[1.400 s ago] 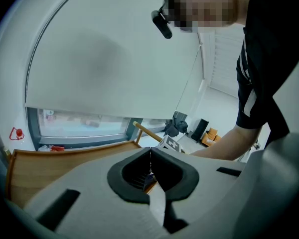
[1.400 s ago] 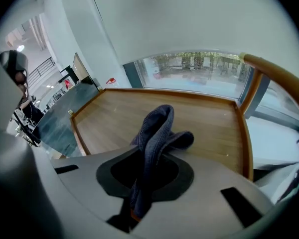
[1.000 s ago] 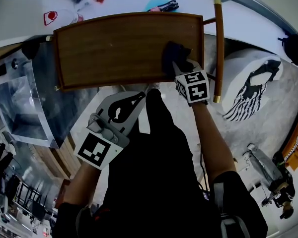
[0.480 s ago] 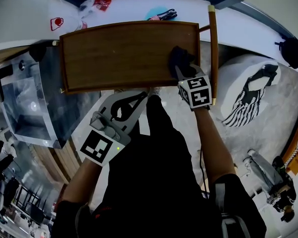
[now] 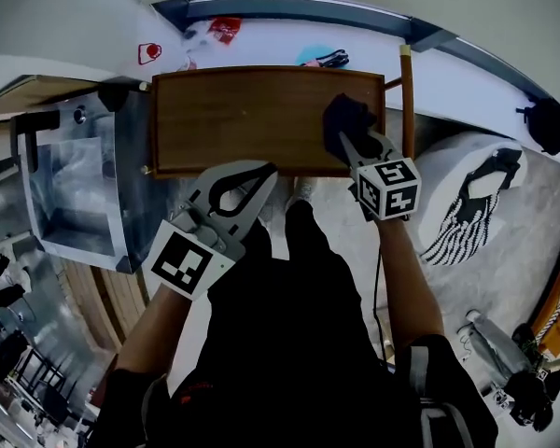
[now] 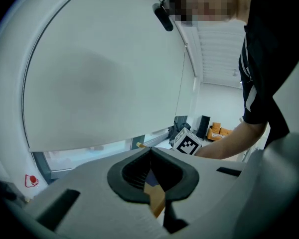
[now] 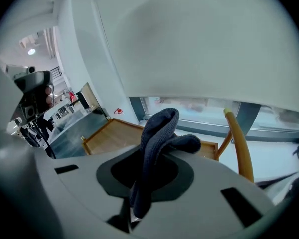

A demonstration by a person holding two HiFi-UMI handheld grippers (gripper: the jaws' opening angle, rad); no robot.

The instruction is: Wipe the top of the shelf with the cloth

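L gripper [image 5: 258, 170] hangs just off the front edge of the wooden shelf [image 5: 243, 119], jaws together w/ nothing between them. Shelf top runs across the middle of the head view. At its right end is the dark cloth [image 5: 343, 121], bunched up and clamped in the R gripper [image 5: 357, 144], jaws pinched on it.

Shelf [image 5: 252, 119]: the top is dark brown wood, rectangular, with a low raised rim along its edges and grain running lengthwise. One item lies on it, a dark cloth [image 5: 343, 119], bunched at the right end just inside the rim. In the right gripper view the cloth [image 7: 159, 128] stands up in a thick fold over that end of the shelf [image 7: 114, 133].
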